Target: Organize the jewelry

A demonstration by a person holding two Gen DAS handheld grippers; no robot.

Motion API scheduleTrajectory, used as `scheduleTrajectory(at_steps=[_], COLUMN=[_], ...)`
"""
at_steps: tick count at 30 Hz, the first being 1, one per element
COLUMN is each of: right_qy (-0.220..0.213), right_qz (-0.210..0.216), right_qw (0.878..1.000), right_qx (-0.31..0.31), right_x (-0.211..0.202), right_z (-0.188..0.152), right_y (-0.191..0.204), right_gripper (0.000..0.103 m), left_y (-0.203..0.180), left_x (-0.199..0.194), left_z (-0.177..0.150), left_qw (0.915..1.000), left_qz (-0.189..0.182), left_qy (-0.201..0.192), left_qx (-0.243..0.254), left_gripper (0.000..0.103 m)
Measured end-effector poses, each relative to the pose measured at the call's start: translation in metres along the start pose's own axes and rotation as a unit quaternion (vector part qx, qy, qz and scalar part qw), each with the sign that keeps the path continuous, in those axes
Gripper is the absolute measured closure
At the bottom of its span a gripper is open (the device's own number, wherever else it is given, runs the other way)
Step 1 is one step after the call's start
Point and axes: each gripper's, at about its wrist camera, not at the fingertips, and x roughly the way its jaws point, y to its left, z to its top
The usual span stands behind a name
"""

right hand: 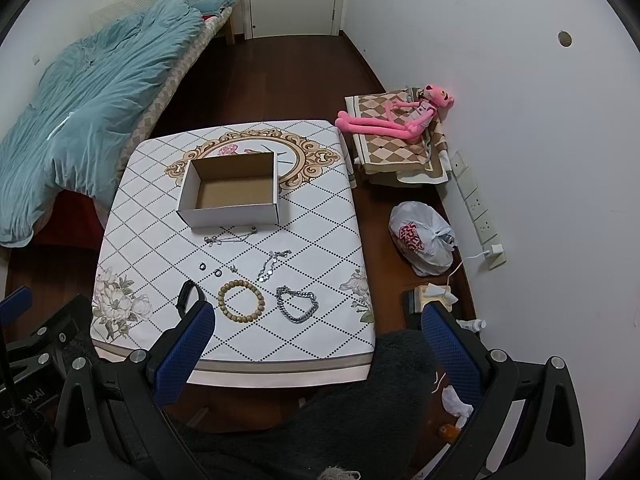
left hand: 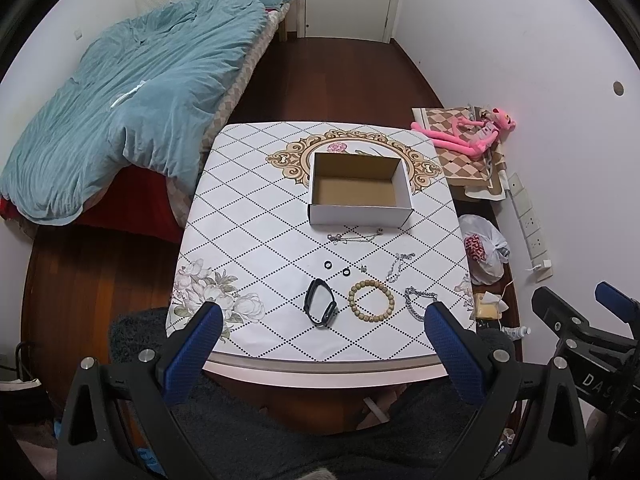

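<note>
An empty open cardboard box (left hand: 360,188) (right hand: 229,191) stands at the back of the table. In front of it lie a thin silver necklace (left hand: 354,237) (right hand: 229,239), two small black rings (left hand: 336,267) (right hand: 210,269), a small chain (left hand: 398,266) (right hand: 272,265), a black watch band (left hand: 320,300) (right hand: 188,295), a wooden bead bracelet (left hand: 371,300) (right hand: 241,300) and a chunky silver chain bracelet (left hand: 418,300) (right hand: 297,304). My left gripper (left hand: 324,320) is open and empty above the table's near edge. My right gripper (right hand: 318,320) is open and empty, near the front right corner.
The table (left hand: 248,240) (right hand: 328,216) has a white diamond-pattern cloth. A bed with a blue quilt (left hand: 132,92) is to the left. A pink plush toy (right hand: 396,120) on folded cloths, a plastic bag (right hand: 424,240) and a power strip (right hand: 480,216) lie on the right.
</note>
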Motion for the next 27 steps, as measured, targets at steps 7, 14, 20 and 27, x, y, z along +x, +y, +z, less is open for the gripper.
scheduleTrajectory(at_steps=[7, 14, 20, 27], right_qy=[-0.001, -0.002, -0.004, -0.007], right_qz=[-0.001, -0.001, -0.001, -0.002], right_qw=[1.0, 1.0, 1.0, 1.0], right_qx=[0.001, 0.001, 0.001, 0.0], right_x=[-0.0016, -0.0017, -0.0035, -0.0073], right_z=[0.0012, 0.0016, 0.001, 0.002], right_y=[0.0001, -0.0003, 0.0008, 0.0014], right_gripper=[0.0, 0.0, 0.0, 0.0], left_y=[0.0024, 0.0018, 0.003, 0.0029], left_x=[-0.0005, -0.0008, -0.0027, -0.0053], left_z=[-0.0015, -0.0009, -0.0008, -0.0013], left_qw=[1.0, 1.0, 1.0, 1.0], left_qz=[-0.001, -0.002, -0.002, -0.003], left_qy=[-0.001, -0.002, -0.004, -0.007], left_qx=[0.0, 0.0, 0.0, 0.001], left_gripper=[0.0, 0.0, 0.0, 0.0])
